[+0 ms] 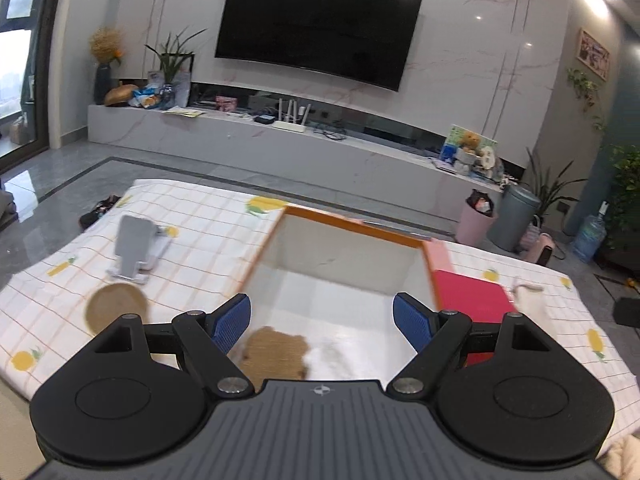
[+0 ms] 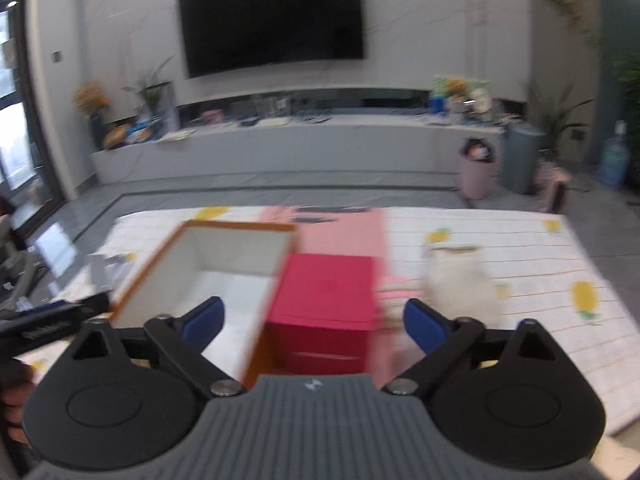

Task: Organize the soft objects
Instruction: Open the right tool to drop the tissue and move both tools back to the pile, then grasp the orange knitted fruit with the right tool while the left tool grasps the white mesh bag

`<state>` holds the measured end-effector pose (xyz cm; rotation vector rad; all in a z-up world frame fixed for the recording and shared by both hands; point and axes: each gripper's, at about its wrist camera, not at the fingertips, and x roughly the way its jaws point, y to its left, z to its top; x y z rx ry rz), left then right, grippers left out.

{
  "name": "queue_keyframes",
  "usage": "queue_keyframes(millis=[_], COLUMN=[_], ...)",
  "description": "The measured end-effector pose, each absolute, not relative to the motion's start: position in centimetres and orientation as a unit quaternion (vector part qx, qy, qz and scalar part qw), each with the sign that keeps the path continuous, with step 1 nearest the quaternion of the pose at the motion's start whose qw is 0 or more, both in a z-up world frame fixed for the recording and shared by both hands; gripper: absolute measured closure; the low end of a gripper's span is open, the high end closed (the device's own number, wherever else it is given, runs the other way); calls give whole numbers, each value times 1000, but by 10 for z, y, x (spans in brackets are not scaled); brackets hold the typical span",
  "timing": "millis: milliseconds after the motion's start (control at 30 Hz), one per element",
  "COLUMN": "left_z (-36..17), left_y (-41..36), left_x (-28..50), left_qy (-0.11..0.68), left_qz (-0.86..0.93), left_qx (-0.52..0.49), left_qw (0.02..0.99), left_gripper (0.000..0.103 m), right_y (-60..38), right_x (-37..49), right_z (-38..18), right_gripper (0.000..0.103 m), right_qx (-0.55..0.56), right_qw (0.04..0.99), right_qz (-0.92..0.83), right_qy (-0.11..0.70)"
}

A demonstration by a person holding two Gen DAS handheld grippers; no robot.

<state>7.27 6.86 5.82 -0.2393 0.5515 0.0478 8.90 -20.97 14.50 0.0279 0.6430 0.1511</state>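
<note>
While blurred, red box (image 2: 326, 300) adjoins orange-rimmed box (image 2: 192, 264).

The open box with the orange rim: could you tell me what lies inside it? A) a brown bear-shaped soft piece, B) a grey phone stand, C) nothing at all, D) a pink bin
A: in the left wrist view a brown bear-shaped piece lies on the white floor of the box, between the fingers of the open left gripper.

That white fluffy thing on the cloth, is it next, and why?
Probably: swing the right gripper toward the white fluffy thing. Its fingers stand open and empty, the fluffy thing lies outside the box, and a brown toy already sits inside.
</note>
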Motion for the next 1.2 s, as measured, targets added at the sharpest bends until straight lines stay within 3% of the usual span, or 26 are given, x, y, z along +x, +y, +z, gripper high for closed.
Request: queue_keyframes(millis=[233,500,567,600,933,1100,1167,1200], left_z=[52,34,28,26,8,0,-3,-5], left_y=[16,-59,-75,-81,-107,-113,-118,-120], left_x=[76,74,74,73,78,80,81,82], left_qy=[292,313,315,314,308,316,317,318], left_qz=[-15,-95,-112,-116,-127,-134,-135,-135], left_qx=[-116,-53,-42,-43,-41,-45,-45,-47], left_qw=[949,944,941,941,942,938,938,937], left_gripper=[8,8,8,8,8,8,8,8], right_y=[-306,-369,-372,-373,-365,-364,-364,-365], right_x=[76,104,111,117,141,142,140,140], right_z=[114,31,15,8,-34,-32,-32,-33], right_gripper=[3,4,21,24,27,43,57,59], right_qx=[-2,87,98,102,98,107,113,119], right_qw=[935,888,879,875,842,845,846,845], right_qz=[-55,-91,-86,-78,-76,-71,-55,-47], right_qy=[350,443,459,467,525,519,518,519])
